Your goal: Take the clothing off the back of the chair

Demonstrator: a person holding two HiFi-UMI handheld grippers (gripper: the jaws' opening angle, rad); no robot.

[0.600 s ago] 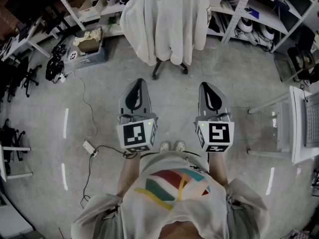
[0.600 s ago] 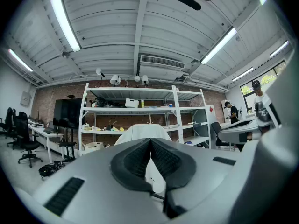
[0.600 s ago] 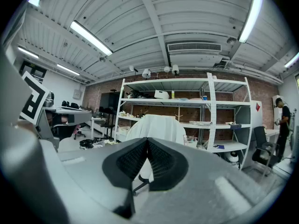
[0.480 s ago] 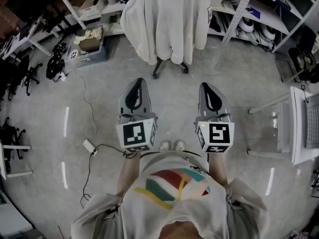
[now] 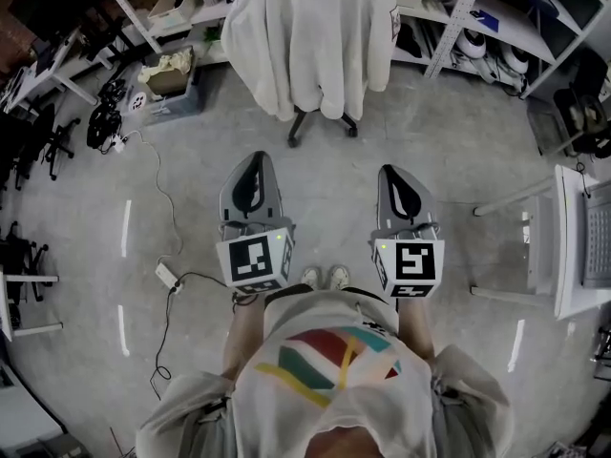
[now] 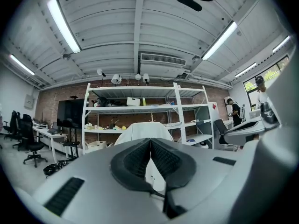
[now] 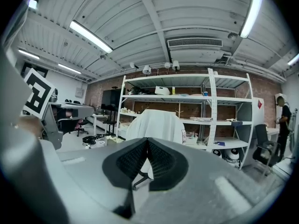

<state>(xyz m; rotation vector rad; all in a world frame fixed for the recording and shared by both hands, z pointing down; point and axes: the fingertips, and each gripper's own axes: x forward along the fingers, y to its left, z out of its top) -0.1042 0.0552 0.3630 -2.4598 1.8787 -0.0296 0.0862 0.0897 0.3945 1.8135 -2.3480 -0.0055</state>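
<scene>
A grey concrete floor (image 5: 458,160) is seen from above, and everything else is carried on it. Its far edge is lined by white metal shelving (image 5: 458,8), which is loaded with boxes and small equipment. At the floor's right edge a white table (image 5: 573,246) is placed.

The clothing (image 5: 310,41), a large white garment, is draped over the back of a swivel chair (image 5: 320,122) that is set at the middle of the floor's far edge, just in front of the shelving. The backrest is covered entirely by the garment, and only the dark wheeled base is left showing below its hem. The garment is touched by neither tool.

The left gripper (image 5: 250,160) and the right gripper (image 5: 393,170) are held side by side, well short of the chair, and both are pointed toward it roughly level. In the left gripper view the dark ribbed pads of the left gripper (image 6: 150,146) are pressed together with nothing between them, and the clothing (image 6: 140,130) is seen beyond them. In the right gripper view the jaws of the right gripper (image 7: 147,146) are likewise closed on nothing, with the clothing (image 7: 156,122) ahead.

Toward the floor's far left corner a cardboard box (image 5: 170,76) holding pale fabric is placed. A pair of light shoes (image 5: 325,277) is visible between the grippers' marker cubes. A white power strip (image 5: 168,277) with a dark cable is laid left of the left gripper.
</scene>
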